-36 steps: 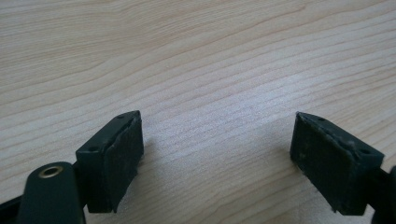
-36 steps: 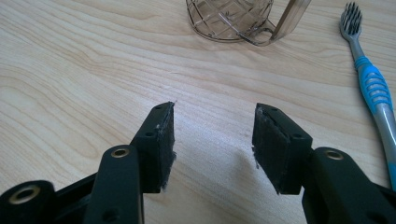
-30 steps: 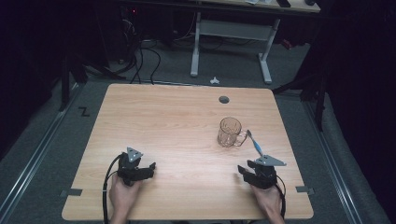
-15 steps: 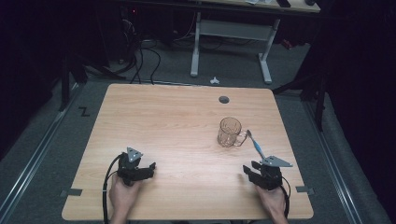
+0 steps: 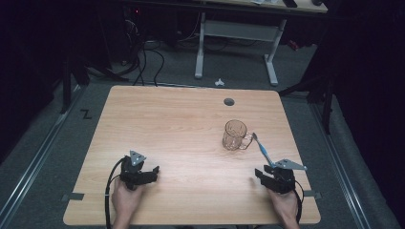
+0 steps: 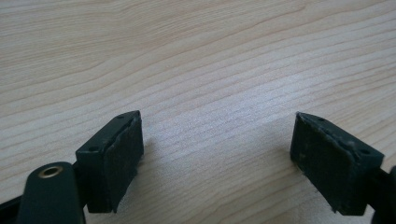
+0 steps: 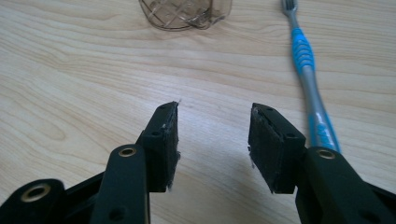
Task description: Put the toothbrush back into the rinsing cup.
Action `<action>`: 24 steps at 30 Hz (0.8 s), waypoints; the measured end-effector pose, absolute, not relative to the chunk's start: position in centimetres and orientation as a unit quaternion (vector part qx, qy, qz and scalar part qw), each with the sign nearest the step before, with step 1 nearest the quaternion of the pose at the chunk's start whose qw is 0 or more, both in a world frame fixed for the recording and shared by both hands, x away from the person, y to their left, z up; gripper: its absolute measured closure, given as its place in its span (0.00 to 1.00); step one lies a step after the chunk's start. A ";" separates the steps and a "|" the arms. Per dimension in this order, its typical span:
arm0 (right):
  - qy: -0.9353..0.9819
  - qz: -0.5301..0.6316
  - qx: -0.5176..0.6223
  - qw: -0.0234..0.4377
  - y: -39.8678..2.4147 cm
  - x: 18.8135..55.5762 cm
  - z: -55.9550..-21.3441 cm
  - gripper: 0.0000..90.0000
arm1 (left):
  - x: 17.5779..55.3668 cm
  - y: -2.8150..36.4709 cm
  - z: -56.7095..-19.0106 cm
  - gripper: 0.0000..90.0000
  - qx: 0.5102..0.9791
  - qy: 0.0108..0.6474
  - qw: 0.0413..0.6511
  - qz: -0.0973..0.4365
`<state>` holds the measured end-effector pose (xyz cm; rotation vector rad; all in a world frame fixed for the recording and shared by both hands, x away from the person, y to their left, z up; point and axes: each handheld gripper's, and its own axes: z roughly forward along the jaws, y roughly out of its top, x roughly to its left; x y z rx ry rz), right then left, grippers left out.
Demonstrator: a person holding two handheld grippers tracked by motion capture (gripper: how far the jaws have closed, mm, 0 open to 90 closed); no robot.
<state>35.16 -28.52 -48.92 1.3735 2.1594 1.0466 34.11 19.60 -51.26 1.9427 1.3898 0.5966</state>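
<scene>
A clear glass mug stands upright right of the table's middle, its handle toward a blue and grey toothbrush that lies flat beside it. My right gripper rests near the front right edge, just left of the brush's handle end. In the right gripper view the jaws stand open over bare wood and have just been opening, with nothing between them; the toothbrush runs along their right side and the mug is ahead. My left gripper rests at front left, open on bare wood.
The wooden table has a round cable hole near its far edge. Beyond it stand a second desk's white legs, with cables and a small white object on the floor.
My right gripper has shifted slightly to the right, toward the toothbrush's handle end. The left gripper, mug and toothbrush have not moved.
</scene>
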 end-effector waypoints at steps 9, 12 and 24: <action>0.761 0.373 0.497 0.187 -29.5 35.5 -48.5 0.61 | 34.1 19.6 -51.3 0.20 0.744 0.532 0.333 0.228; 0.763 0.369 0.496 0.188 -29.6 35.8 -48.3 0.63 | 34.1 19.6 -51.3 0.20 0.744 0.532 0.333 0.228; 0.784 0.321 0.499 0.182 -30.1 38.4 -46.3 0.68 | 34.1 19.6 -51.3 0.20 0.744 0.532 0.333 0.229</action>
